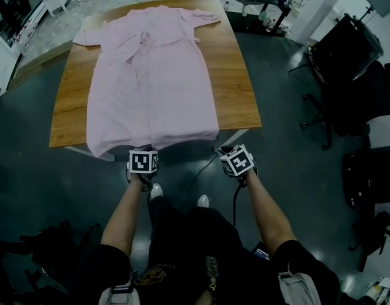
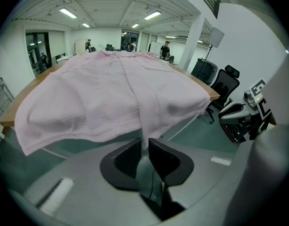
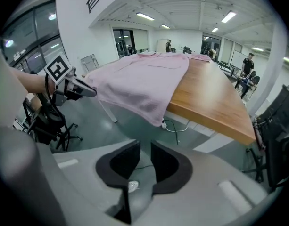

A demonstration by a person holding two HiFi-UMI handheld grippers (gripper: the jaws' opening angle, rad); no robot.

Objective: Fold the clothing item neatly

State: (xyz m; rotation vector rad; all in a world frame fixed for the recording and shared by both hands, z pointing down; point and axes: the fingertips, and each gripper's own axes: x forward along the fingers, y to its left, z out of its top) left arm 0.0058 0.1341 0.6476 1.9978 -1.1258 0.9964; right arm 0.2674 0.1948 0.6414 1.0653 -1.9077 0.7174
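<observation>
Fabric first: the pink dress lies spread face up along the wooden table, collar at the far end, sleeves out to the sides, and its hem draped over the near edge toward you. No fold shows in it, so you look to be at the very start, squaring up the hem before the first fold.

Your left gripper sits just below that hem, jaws nearly together, with a small pinch of the cloth drawn down to a point between their tips. Your right gripper is not on the dress at all. Its jaws stand a little apart with nothing between them, and the right hem corner hangs ahead of it, clearly apart.

For the next move you would likely bring the right gripper up to that corner and take a matching pinch. Then raise both sides evenly and carry the hem toward the collar. An uneven lift would skew the fold line, and the tie at the waist may bunch beneath it.
</observation>
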